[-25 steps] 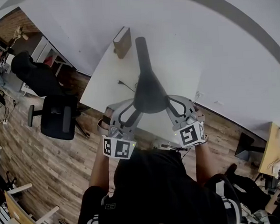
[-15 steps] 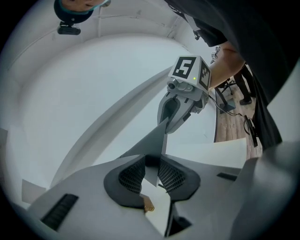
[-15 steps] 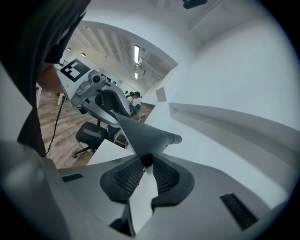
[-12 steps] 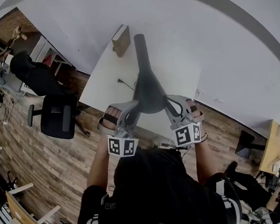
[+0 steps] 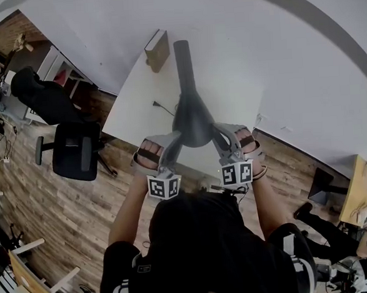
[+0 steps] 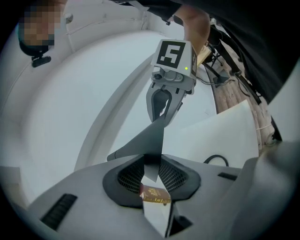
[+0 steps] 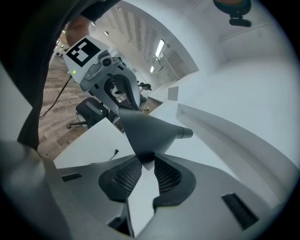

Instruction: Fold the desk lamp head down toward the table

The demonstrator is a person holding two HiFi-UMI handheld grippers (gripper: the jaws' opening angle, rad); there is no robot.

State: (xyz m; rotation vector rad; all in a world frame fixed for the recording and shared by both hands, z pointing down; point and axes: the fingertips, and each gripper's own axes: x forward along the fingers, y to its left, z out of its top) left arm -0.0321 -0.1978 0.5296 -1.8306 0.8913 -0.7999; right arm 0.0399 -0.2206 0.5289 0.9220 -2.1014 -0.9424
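Looking down from the head view, I see the lamp head (image 5: 193, 118) over the near part of the white table (image 5: 134, 112). Its broad end is towards me and its narrow end tapers into a straight stem (image 5: 183, 64) that reaches for the far edge. The long axis runs near to far, leaning slightly left at the far end. From the gripper views the head shows as a thin dark wedge, edge-on, its wide rim nearest the cameras.

I have it from both sides. The left gripper (image 6: 152, 180) is on the left part of the rim. The thin edge sits between its ribbed pads (image 6: 130, 177), which meet it on both sides, and the jaws are narrow and opening. The right gripper (image 7: 143, 171) is on the right part of the rim. The rim's tip is caught at the top of its pads (image 7: 166, 177), with a gap lower down, and these jaws are opening too. Each gripper shows across the head in the other's view.

A brown box (image 5: 158, 50) stands at the table's far left corner, left of the stem. A dark cable (image 5: 164, 110) lies on the table just left of the head. A black chair (image 5: 74, 153) stands on the wood floor, well to the left.
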